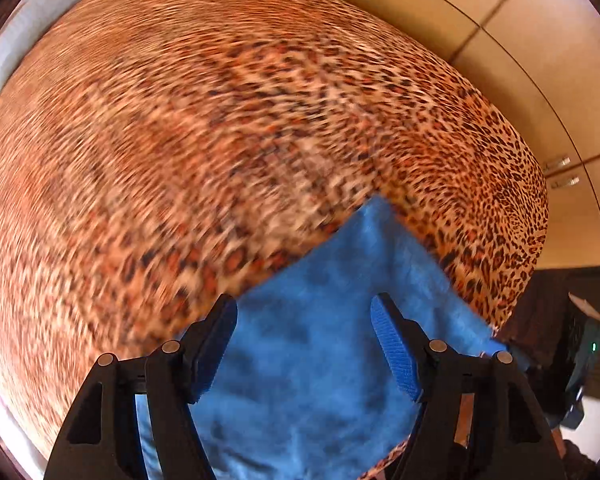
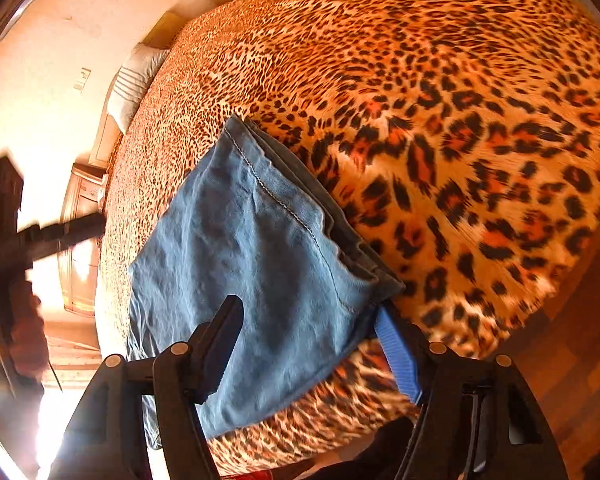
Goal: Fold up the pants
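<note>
Left wrist view: bed w/ orange-and-black leopard-print blanket (image 1: 228, 128) fills most of the frame, heavily motion-blurred; tan wooden wardrobe doors (image 1: 540, 60) w/ small metal handles run behind it, white pillow (image 1: 24, 36) at the far top-left edge. Folded blue denim pants (image 1: 324, 340) lie on the blanket right below the left claw (image 1: 304, 320). Claw is released: black fingers w/ blue ribbed pads (image 1: 396, 356) stand wide apart above the denim, nothing pinched between them.

Right wrist view: same leopard blanket (image 2: 460, 120), sharper here; pale wall and white striped pillow (image 2: 132, 84) at upper left, wood floor (image 2: 572, 340) at lower right. Pants (image 2: 260, 248) sit folded in a stack near the blanket's near edge, stitched seam and layered edges showing along the right side. Right claw (image 2: 308, 320) is released too: fingers spread either side of the stack's near corner; right blue pad (image 2: 398, 360) is just beside the denim edge, can't tell if touching. Blurred dark shape (image 2: 16, 248) at far left, not identifiable.
</note>
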